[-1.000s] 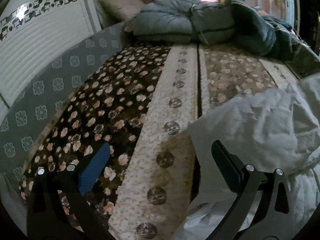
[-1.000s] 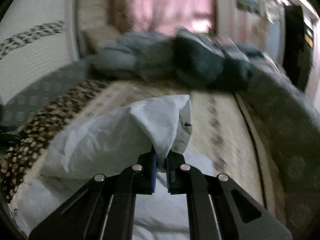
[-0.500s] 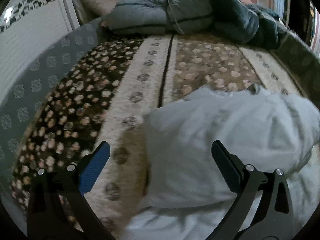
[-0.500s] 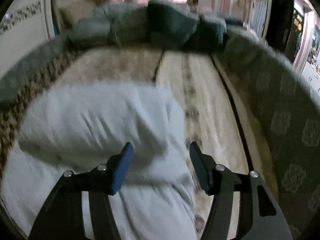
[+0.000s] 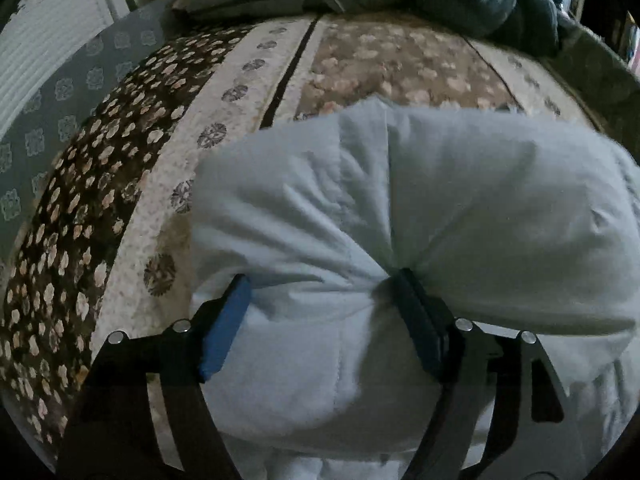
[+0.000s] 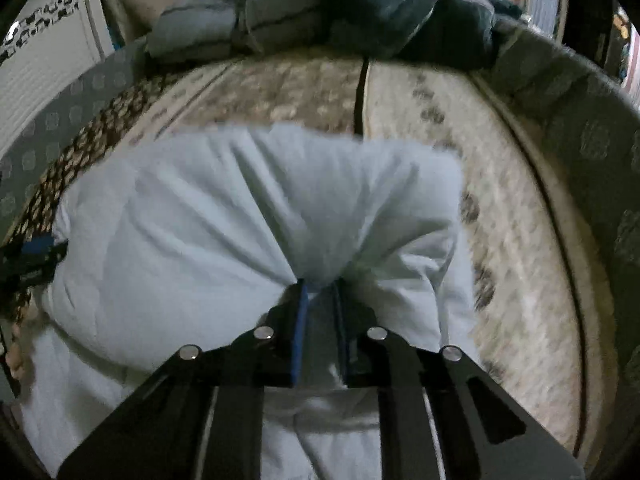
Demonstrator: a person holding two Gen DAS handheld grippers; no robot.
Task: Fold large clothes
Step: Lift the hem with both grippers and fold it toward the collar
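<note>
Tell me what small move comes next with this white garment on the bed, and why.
Probably finish closing the left tool: its jaws have just been closing and straddle a bunched fold of the white garment without pinching it, while the right tool already clamps its fold.

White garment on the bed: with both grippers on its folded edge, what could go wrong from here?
1. The right gripper pinches a narrow bunch of the white garment; lifting may drag the layers unevenly.
2. The left gripper, jaws just closing, spans a thick wad and may catch only the top layer, undoing the fold.
</note>
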